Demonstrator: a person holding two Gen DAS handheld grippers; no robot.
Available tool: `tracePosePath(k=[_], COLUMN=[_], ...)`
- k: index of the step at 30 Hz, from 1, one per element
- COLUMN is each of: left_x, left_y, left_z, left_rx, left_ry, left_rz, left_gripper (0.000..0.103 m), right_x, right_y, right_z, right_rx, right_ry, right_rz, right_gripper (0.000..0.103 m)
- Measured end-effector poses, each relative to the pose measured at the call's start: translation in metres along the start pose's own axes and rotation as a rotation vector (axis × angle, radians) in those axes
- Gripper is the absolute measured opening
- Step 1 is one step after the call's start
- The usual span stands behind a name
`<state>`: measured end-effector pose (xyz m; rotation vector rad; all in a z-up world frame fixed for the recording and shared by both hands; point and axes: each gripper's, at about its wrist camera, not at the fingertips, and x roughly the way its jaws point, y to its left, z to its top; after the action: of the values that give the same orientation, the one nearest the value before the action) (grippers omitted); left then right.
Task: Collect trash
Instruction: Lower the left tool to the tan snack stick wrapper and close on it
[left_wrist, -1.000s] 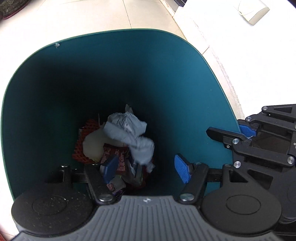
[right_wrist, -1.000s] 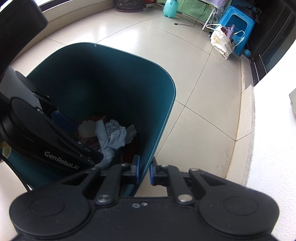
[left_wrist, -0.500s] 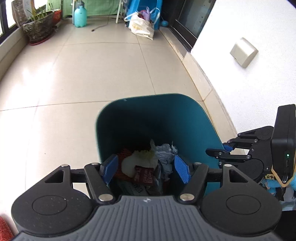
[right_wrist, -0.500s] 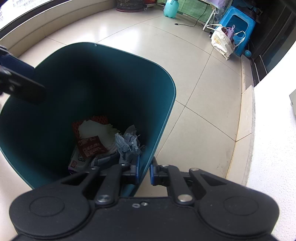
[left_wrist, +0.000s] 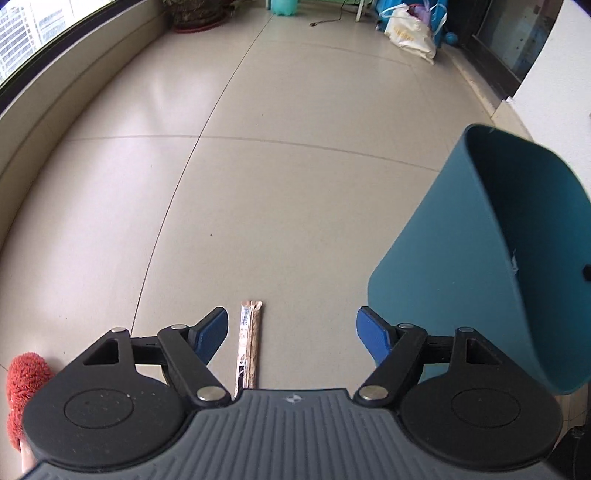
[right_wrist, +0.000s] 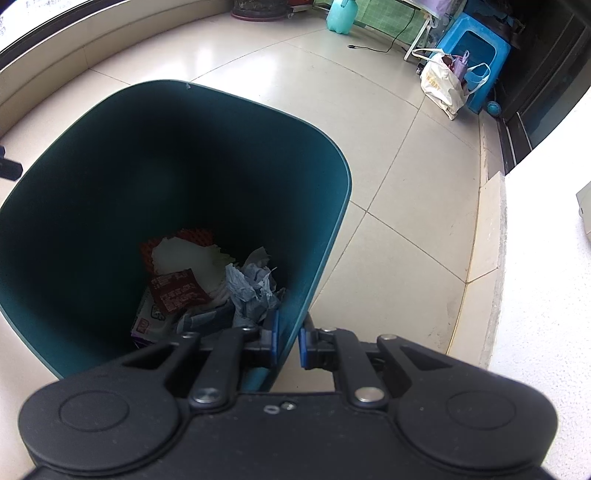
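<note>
My right gripper (right_wrist: 287, 338) is shut on the near rim of the teal trash bin (right_wrist: 325, 236) and holds it tilted. Inside lie crumpled grey paper (right_wrist: 251, 284), a dark red wrapper (right_wrist: 175, 290), white paper and other scraps. My left gripper (left_wrist: 293, 334) is open and empty, low over the tiled floor. A long thin brown-and-white wrapper (left_wrist: 249, 343) lies on the floor between its fingers, nearer the left fingertip (left_wrist: 210, 334). The bin (left_wrist: 461, 266) stands to the right in the left wrist view.
A red fluffy thing (left_wrist: 24, 376) lies at the left edge of the left wrist view. A white bag (right_wrist: 443, 83), a blue stool (right_wrist: 476, 48) and a green bottle (right_wrist: 341, 14) stand far back. A low ledge (right_wrist: 491, 236) and white wall run along the right.
My left gripper has left the bin, swung left and come down over the floor, where the long wrapper now shows. The right gripper has kept its hold on the bin's rim.
</note>
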<state>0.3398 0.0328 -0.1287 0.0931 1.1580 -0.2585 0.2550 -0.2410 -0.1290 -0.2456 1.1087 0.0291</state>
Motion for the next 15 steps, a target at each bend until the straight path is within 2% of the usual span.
tracePosePath(k=[11,15], left_x=[0.142,0.179], left_y=[0.042,0.05], left_z=[-0.037,-0.041], left_rx=[-0.114,-0.111], left_ry=[0.196,0.246], left_rz=[-0.009,-0.011], left_gripper=[0.076,0.076], right_x=[0.005,0.008], right_y=[-0.002,-0.004], right_z=[0.006,0.009], right_rx=[0.004,0.008], right_ry=[0.012,0.014], right_rz=[-0.016,-0.026], right_gripper=[0.009,0.009])
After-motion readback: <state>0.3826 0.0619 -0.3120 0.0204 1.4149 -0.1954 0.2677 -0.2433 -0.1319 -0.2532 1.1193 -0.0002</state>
